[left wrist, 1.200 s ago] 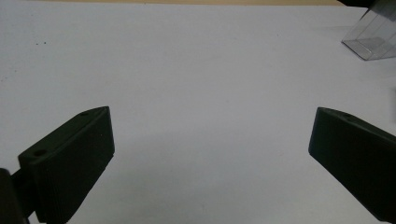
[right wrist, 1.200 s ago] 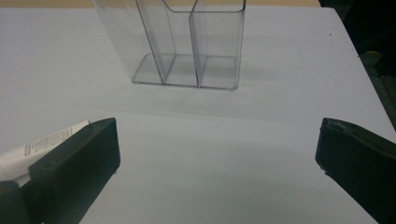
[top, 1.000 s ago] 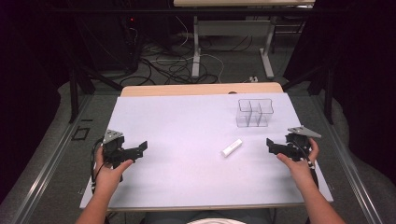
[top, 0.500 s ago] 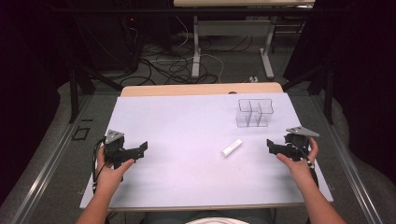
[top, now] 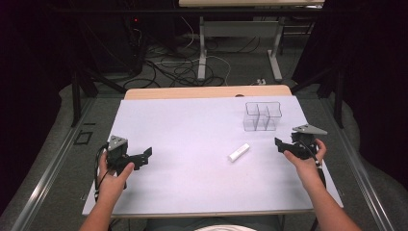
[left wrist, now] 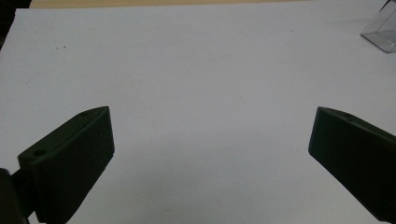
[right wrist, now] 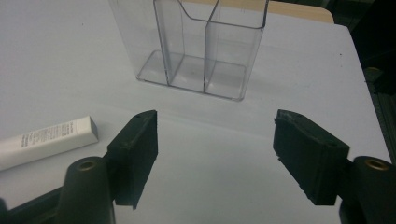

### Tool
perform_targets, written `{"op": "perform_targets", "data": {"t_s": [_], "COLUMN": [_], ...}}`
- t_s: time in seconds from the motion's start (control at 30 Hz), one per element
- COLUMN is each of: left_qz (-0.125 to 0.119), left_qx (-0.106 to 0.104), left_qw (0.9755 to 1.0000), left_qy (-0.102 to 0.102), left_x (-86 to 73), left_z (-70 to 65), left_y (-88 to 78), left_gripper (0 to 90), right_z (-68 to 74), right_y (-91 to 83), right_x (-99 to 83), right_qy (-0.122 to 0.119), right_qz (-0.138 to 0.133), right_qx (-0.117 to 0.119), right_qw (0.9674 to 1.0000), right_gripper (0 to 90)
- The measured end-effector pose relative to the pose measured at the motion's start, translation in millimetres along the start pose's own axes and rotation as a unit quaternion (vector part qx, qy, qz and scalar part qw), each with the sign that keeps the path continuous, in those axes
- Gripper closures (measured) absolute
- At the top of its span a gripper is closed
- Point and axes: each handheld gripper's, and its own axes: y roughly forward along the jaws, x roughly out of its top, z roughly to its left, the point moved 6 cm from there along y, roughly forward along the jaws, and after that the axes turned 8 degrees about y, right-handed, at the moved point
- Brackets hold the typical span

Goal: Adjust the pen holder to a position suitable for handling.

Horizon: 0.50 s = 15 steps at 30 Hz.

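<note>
A small white tube (top: 239,152) with fine print lies flat right of the table's middle; in the right gripper view the tube (right wrist: 44,140) lies at the lower left. A clear compartmented organiser (top: 262,116) stands upright behind it, seen close as the organiser (right wrist: 201,46). My right gripper (top: 280,146) hovers right of the tube, pointing left; its jaws have just been closing, and the right gripper (right wrist: 215,126) still stands open with only bare table between them. My left gripper (top: 144,159) rests at the table's left, and in its own view the left gripper (left wrist: 212,126) is wide open over bare white surface.
The white table top (top: 192,130) has a wooden strip along its far edge. A corner of the organiser (left wrist: 380,28) shows at the far right of the left gripper view. Beyond the table lie floor cables and desk legs.
Both hands keep their places. The right gripper's jaws look slightly narrower than before. The tube and the organiser have not moved.
</note>
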Motion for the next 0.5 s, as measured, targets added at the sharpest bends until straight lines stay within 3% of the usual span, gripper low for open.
{"op": "perform_targets", "data": {"t_s": [0.3, 0.5], "left_qz": [0.001, 0.002], "left_qx": [-0.001, 0.003], "left_qw": [1.0000, 1.0000], "left_qy": [0.006, 0.006], "left_x": [-1.0, -1.6], "left_z": [-0.8, -0.2], "left_y": [-2.0, -1.5], "left_gripper": [0.1, 0.1], "right_z": [1.9, 5.3], "right_y": [0.7, 1.4], "right_x": [17.4, 38.4], "right_qy": [-0.011, -0.040], "right_qz": [0.016, 0.020], "right_qx": [0.005, 0.016], "right_qw": [0.9998, 0.9989], "right_gripper": [38.6, 40.2]}}
